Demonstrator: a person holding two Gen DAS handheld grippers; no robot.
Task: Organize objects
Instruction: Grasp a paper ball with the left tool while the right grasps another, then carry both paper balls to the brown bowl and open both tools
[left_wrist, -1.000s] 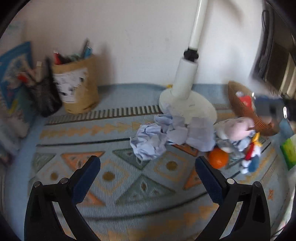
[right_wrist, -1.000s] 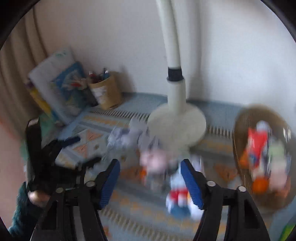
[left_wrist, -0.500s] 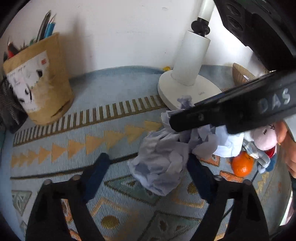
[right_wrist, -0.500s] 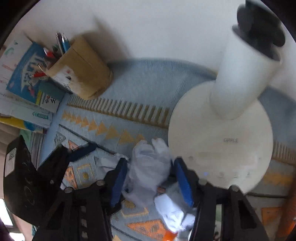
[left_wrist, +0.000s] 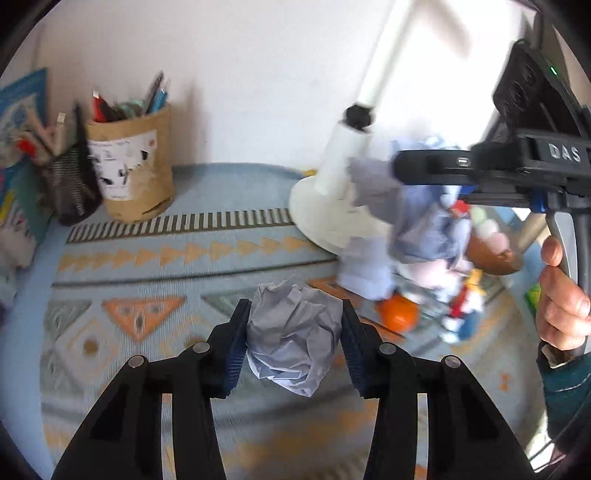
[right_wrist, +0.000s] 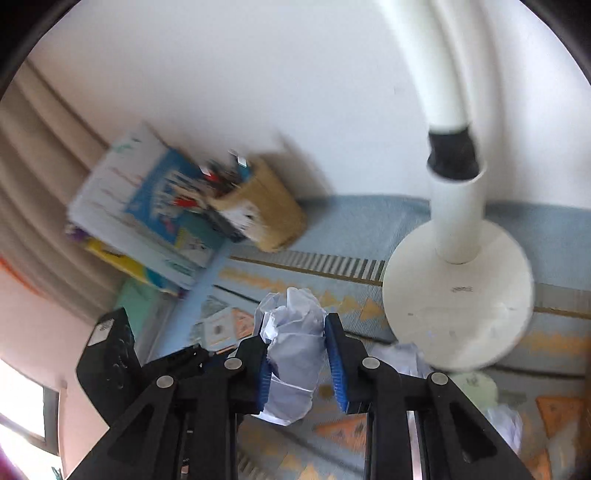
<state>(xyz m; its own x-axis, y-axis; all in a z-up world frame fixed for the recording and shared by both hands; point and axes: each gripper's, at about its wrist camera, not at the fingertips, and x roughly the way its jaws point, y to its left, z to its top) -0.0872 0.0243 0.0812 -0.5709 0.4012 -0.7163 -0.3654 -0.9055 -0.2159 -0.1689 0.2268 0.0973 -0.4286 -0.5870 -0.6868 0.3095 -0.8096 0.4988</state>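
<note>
Left wrist view: my left gripper (left_wrist: 293, 334), jaws just closing, pinches one crumpled paper ball (left_wrist: 291, 332) above the patterned mat (left_wrist: 155, 258). Ahead stand two pen holders — a tan pen cup (left_wrist: 133, 170) and a black mesh one (left_wrist: 68, 184) — plus a white lamp base (left_wrist: 317, 206), one orange (left_wrist: 399, 314) and blurred toys.

Right wrist view: my right gripper (right_wrist: 297, 363) is pressed tight on a second paper wad (right_wrist: 295, 354); more crumpled paper (right_wrist: 402, 360) lies by the lamp.
</note>
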